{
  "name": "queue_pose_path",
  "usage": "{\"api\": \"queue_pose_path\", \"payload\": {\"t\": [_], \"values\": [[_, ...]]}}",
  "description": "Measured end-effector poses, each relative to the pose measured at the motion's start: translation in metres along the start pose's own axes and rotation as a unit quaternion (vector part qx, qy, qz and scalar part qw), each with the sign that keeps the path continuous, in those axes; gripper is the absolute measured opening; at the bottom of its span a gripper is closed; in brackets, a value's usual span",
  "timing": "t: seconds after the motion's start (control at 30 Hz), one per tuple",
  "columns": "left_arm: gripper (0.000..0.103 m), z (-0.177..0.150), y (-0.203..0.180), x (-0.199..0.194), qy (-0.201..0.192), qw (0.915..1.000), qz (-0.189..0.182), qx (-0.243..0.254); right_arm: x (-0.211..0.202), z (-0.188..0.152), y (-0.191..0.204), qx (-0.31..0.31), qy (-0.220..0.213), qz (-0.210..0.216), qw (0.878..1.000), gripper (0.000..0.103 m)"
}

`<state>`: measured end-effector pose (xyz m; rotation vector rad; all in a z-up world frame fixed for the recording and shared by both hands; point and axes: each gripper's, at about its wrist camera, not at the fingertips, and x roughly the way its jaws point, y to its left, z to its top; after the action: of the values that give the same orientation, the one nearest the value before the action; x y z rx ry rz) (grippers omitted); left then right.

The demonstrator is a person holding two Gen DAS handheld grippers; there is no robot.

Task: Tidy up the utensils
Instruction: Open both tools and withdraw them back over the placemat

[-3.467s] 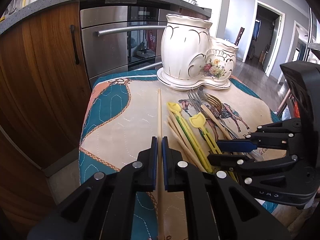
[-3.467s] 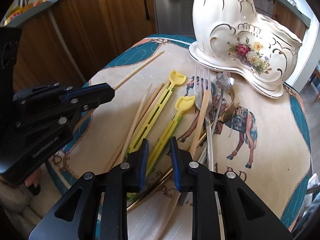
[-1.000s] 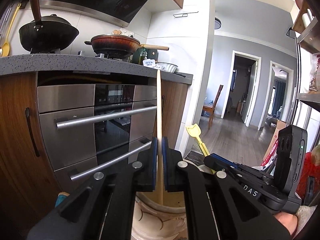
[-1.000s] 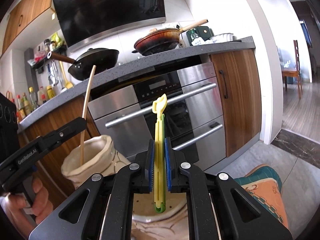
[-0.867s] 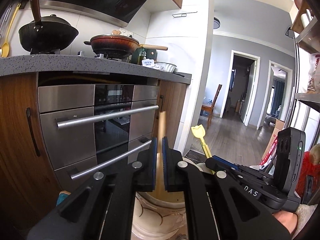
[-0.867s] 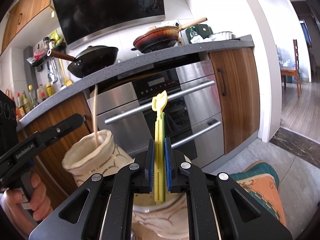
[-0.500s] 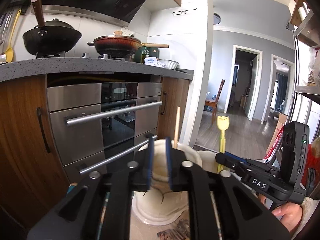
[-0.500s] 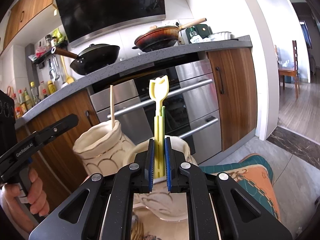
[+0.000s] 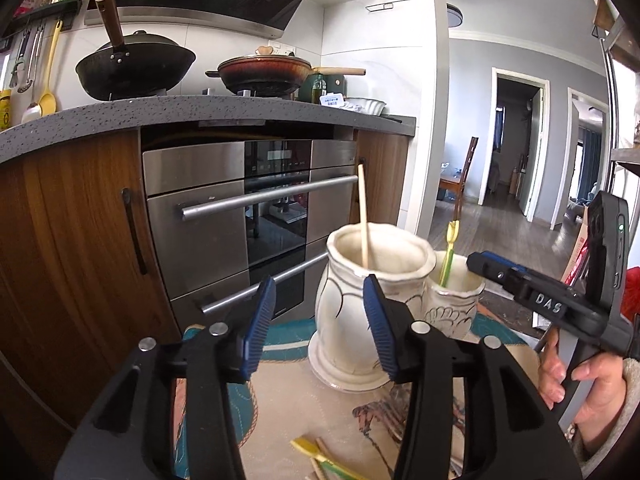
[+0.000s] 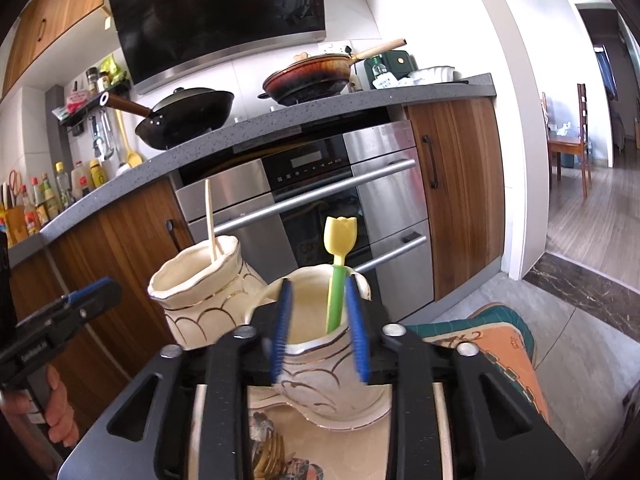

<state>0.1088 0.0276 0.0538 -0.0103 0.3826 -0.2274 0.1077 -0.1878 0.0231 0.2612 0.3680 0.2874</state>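
Both tongs opening, nothing gripped; utensils standing in the vase.

Left tongs [image 9: 318,320]: jaws spread and still widening, nothing between the pads, aimed at the tall vase mouth. Right tongs [image 10: 318,328]: jaws parting, blue pads blurred either side of the green stick [image 10: 335,298] with the yellow tulip top, not pressing on it; stick stands in the short pot [image 10: 320,364] of the white double vase. Chopstick [image 9: 363,216] stands tilted in the tall pot [image 9: 352,304]. Vase sits on a quilted cloth [image 9: 280,396] over the worktop; a few more yellow-green sticks [image 9: 316,460] lie loose at the near edge. A hand [image 9: 576,380] holds the right tool's grip. Behind: steel oven [image 9: 248,216], wood cabinets, grey counter [image 9: 200,112] with two pans, doorway to a hallway at far right.
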Motion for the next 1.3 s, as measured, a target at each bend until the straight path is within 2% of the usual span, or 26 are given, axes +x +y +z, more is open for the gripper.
{"api": "queue_pose_path", "payload": {"t": [0.13, 0.2, 0.3, 0.37, 0.47, 0.57, 0.8, 1.0, 1.07, 1.3], "values": [[0.06, -0.01, 0.0, -0.006, 0.012, 0.9999, 0.007, -0.001, -0.012, -0.003, 0.003, -0.008, -0.001, -0.005, 1.0, 0.044], [0.07, -0.016, 0.0, -0.009, 0.019, 0.9996, 0.019, 0.004, -0.019, -0.006, 0.006, -0.01, 0.003, -0.003, 1.0, 0.051], [0.078, -0.025, 0.001, -0.016, 0.032, 0.999, 0.03, 0.008, -0.027, -0.012, 0.012, -0.012, 0.014, 0.01, 1.0, 0.065], [0.079, -0.03, 0.002, -0.02, 0.042, 0.9984, 0.037, 0.009, -0.034, -0.017, 0.017, -0.017, 0.02, 0.014, 1.0, 0.075], [0.087, -0.039, 0.005, -0.029, 0.053, 0.9976, 0.045, 0.006, -0.045, -0.026, 0.025, -0.03, 0.027, 0.009, 0.999, 0.083], [0.089, -0.048, 0.009, -0.036, 0.068, 0.9965, 0.048, 0.004, -0.051, -0.035, 0.03, -0.032, 0.043, 0.014, 0.998, 0.091], [0.091, -0.077, 0.015, -0.039, 0.114, 0.9914, 0.063, 0.007, -0.062, -0.055, 0.035, -0.043, 0.075, 0.017, 0.996, 0.094], [0.091, -0.096, 0.016, -0.036, 0.155, 0.9866, 0.044, -0.025, -0.066, -0.069, 0.036, -0.052, 0.095, 0.015, 0.994, 0.094], [0.091, -0.101, 0.009, -0.035, 0.168, 0.9847, 0.036, -0.031, -0.065, -0.07, 0.032, -0.046, 0.097, 0.01, 0.994, 0.094], [0.089, -0.115, -0.024, -0.039, 0.195, 0.9805, 0.022, -0.005, -0.065, -0.071, 0.021, -0.028, 0.098, 0.013, 0.995, 0.094]]}}
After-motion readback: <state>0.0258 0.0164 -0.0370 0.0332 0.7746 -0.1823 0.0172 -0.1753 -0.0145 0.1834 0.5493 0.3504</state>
